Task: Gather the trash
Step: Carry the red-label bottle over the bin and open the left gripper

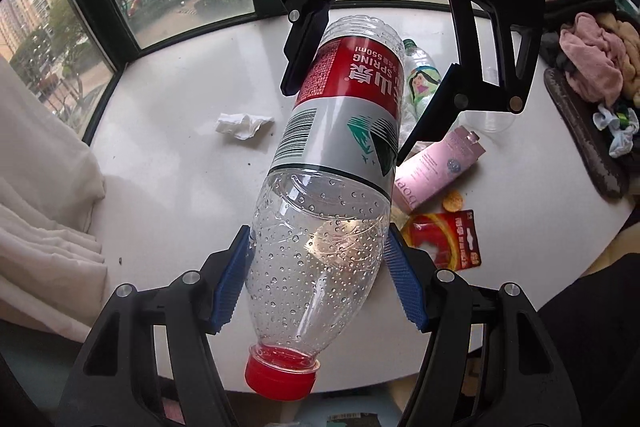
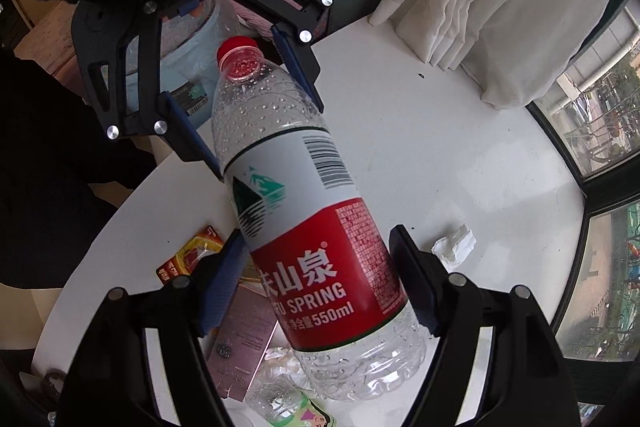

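Left wrist view
My left gripper [image 1: 320, 271]: blue pads clamped on the clear upper part of the water bottle [image 1: 328, 187], just above its neck.
Bottle contents: droplets on the inner wall; no pooled water that I can see; red cap [image 1: 280, 375] screwed on, nearest the camera.
My right gripper [image 1: 360, 83]: facing me at the far end; the left finger touches the red label; whether the right one does too, I cannot tell.
Table [image 1: 180, 167]: white and round; a crumpled tissue [image 1: 244, 125] lies to the left, well apart from the bottle.
Right of bottle: pink box [image 1: 436, 171], red packet [image 1: 444, 239], a second clear bottle [image 1: 420, 75] lying down.

Right wrist view
My right gripper [image 2: 320, 283]: fingers set at either side of the bottle's [image 2: 312, 211] red label, holding its base end.
My left gripper [image 2: 248, 99]: far end, closed on the bottle below the cap [image 2: 238, 47].
Bottle position: lifted off the table [image 2: 460, 167], spanning both grippers.
Light-blue bin [image 2: 192, 67]: beyond the table edge, behind my left gripper; contents not discernible.
Tissue [image 2: 454, 247]: on the table at right.
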The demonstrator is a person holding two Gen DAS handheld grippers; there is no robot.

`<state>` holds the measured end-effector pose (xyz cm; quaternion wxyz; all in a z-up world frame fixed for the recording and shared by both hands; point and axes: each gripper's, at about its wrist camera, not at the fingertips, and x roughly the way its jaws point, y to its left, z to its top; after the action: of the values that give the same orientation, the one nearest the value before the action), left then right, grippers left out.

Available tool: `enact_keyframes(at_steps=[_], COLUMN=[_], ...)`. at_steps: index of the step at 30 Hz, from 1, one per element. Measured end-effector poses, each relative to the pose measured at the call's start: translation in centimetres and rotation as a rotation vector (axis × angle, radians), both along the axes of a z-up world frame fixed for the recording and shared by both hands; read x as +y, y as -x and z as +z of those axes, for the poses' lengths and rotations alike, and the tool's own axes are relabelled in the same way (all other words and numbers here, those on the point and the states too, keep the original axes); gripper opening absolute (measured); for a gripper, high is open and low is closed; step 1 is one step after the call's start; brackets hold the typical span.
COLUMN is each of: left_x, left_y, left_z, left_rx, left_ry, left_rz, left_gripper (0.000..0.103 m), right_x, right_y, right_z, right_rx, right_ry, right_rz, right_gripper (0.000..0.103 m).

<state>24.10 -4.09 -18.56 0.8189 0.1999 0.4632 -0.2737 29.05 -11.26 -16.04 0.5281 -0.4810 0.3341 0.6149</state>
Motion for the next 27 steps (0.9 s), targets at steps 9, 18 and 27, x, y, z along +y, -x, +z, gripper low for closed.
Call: enact_keyframes(at_steps=[9,18,27], left_x=[6.9,12.1,15.8], left_y=[9.3,18.0,24.4], left_z=[1.7,2.1,0.9], left_rx=[-0.012,-0.012,-0.004], left_ry=[-0.017,-0.02,0.01], left_rz=[0.151,0.289,0.365], left_gripper=[0.063,0.063,0.063], right_x=[7.8,14.2,18.9], right_y=[7.5,15.0,20.7], right_z=[1.4,1.5,0.3], right_rx=[-0.005,-0.001,0.012], right_ry=[-0.032,-0.035,0.004], right_rz=[0.16,0.297,0.367], right_gripper=[0.07,0.07,0.07])
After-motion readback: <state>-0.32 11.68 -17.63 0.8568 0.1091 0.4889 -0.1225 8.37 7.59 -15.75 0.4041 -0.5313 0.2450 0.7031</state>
